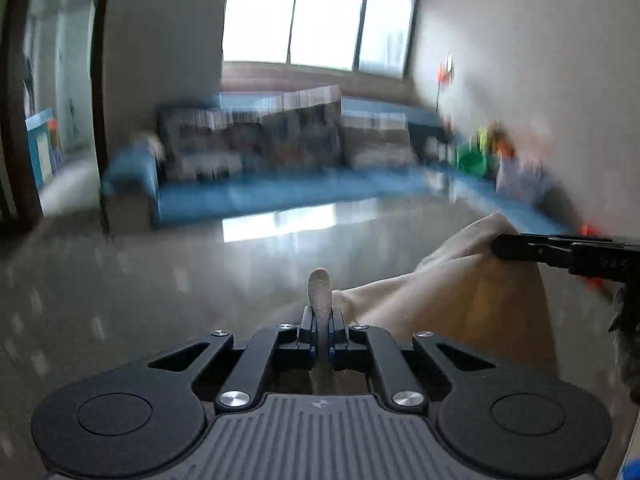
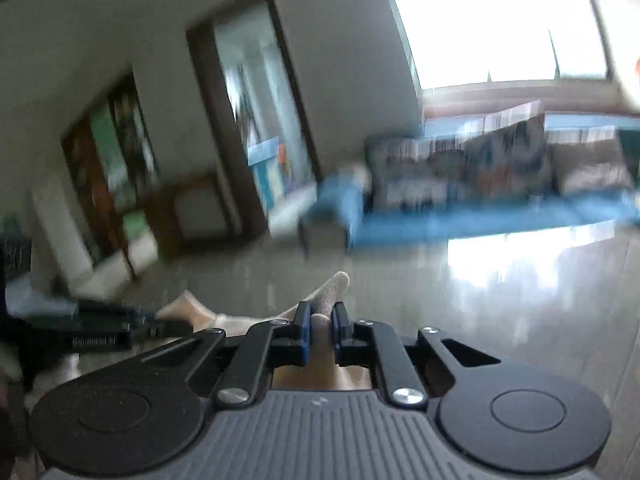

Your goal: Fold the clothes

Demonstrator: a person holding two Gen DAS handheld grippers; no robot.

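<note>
A cream-coloured garment (image 1: 460, 292) hangs in the air between my two grippers, stretched from one to the other. My left gripper (image 1: 320, 316) is shut on a corner of it, and a tab of cloth pokes up between the jaws. In the left wrist view the right gripper's black fingers (image 1: 520, 248) pinch the other corner at the right edge. My right gripper (image 2: 322, 322) is shut on the garment (image 2: 332, 292) too, with cloth sticking out past the jaws. The left gripper (image 2: 132, 326) shows low at the left of the right wrist view, holding pale cloth. Both views are blurred.
A glossy tiled floor (image 1: 200, 272) lies below. A blue sofa (image 1: 260, 192) with patterned cushions stands under a bright window (image 1: 316, 16). Coloured toys (image 1: 484, 152) sit by the right wall. A dark-framed doorway (image 2: 256, 120) and a wooden cabinet (image 2: 108, 160) are at the left.
</note>
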